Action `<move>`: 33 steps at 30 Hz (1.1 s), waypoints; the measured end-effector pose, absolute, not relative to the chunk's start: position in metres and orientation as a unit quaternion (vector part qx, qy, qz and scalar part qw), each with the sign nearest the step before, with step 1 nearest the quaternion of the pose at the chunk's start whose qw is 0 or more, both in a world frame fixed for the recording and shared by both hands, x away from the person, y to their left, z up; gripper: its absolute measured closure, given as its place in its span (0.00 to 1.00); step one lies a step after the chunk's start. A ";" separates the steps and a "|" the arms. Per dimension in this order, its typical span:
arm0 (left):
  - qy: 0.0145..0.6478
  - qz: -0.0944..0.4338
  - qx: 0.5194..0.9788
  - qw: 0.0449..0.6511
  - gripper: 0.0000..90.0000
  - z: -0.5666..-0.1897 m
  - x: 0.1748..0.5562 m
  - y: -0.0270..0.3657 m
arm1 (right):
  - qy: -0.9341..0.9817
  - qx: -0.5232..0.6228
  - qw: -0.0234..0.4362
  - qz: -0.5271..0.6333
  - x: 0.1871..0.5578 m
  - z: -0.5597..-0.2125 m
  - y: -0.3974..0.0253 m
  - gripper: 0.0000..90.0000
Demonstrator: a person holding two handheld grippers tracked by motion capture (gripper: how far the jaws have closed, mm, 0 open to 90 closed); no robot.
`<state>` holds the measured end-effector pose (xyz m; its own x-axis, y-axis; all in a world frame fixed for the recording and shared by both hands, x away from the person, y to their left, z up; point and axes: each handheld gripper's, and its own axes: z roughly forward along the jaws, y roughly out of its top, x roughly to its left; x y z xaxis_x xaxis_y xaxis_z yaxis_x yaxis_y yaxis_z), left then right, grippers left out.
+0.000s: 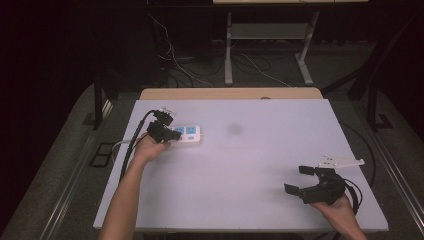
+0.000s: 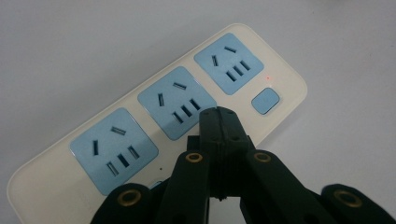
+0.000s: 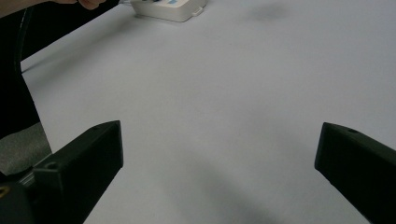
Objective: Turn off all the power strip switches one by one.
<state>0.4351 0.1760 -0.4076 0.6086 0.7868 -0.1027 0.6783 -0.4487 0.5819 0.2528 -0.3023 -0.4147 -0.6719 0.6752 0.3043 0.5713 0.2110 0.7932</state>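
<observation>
Clearly left gripper (image 2: 218, 112) poised over cream plastic power strip with blue sockets (image 2: 159, 121) at table's left, jaws pressed together, empty, likely to poke square blue switch (image 2: 265, 101); right gripper (image 1: 306, 182) idle, gaping, empty, kept clear.

Layout at the table (image 1: 240, 165). The power strip (image 1: 186, 134) lies on the table's far left part. The left gripper (image 1: 170, 134) sits over the strip's left end; in the left gripper view its fingertips (image 2: 218, 122), pressed together, stand over the strip (image 2: 116, 140) at its near edge, with the middle socket (image 2: 176, 102) just beyond them, one socket (image 2: 113, 150) to their left, and another socket (image 2: 228, 63) and the button (image 2: 265, 101) to their right. The right gripper (image 1: 299, 180) is at the near right, well apart, its fingers spread over bare table (image 3: 224, 107); the strip (image 3: 170, 8) lies far ahead and left of them.
</observation>
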 end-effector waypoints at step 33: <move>0.410 0.109 0.859 0.286 0.99 -0.402 0.432 0.173 | 0.773 0.403 0.055 0.487 0.254 -0.415 -0.305 0.01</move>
<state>0.4324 0.1733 -0.4021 0.6402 0.7667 -0.0471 0.6422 -0.5006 0.5806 0.2537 -0.3049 -0.4148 -0.6691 0.6765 0.3077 0.5695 0.2007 0.7971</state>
